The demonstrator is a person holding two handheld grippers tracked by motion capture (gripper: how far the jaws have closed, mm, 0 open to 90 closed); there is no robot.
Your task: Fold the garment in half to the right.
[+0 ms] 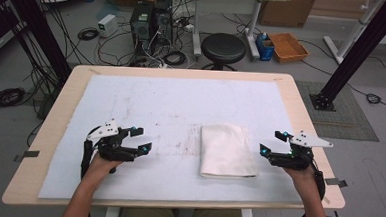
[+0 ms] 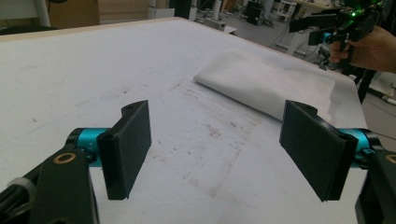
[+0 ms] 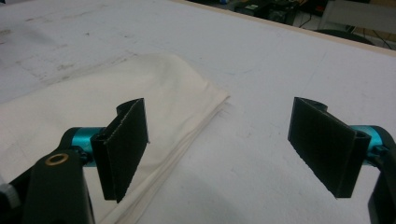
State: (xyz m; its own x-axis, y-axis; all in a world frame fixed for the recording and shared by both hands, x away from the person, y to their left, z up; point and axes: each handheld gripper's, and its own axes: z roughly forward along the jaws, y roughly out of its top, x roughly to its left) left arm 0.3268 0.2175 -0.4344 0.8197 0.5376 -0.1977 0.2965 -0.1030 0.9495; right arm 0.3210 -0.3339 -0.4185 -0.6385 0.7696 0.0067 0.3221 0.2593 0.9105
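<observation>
A folded white cloth (image 1: 227, 150) lies flat on the white mat (image 1: 171, 102) right of the table's middle. It also shows in the left gripper view as the cloth (image 2: 266, 84) ahead and in the right gripper view as the cloth (image 3: 93, 102) at the left. My left gripper (image 1: 140, 139) is open and empty, left of the cloth with a gap of bare mat between. My right gripper (image 1: 273, 142) is open and empty just off the cloth's right edge. From the left gripper (image 2: 215, 149) I see the right gripper (image 2: 327, 28) far off. The right gripper (image 3: 217, 144) hovers over the cloth's corner.
The mat covers a wooden table (image 1: 300, 119) and carries brown stains (image 1: 179, 147) near the cloth. Beyond the table's far edge stand a black stool (image 1: 223, 47), computer towers (image 1: 150, 21), loose cables and an orange box (image 1: 288, 47). Black frame posts (image 1: 354, 52) rise at both sides.
</observation>
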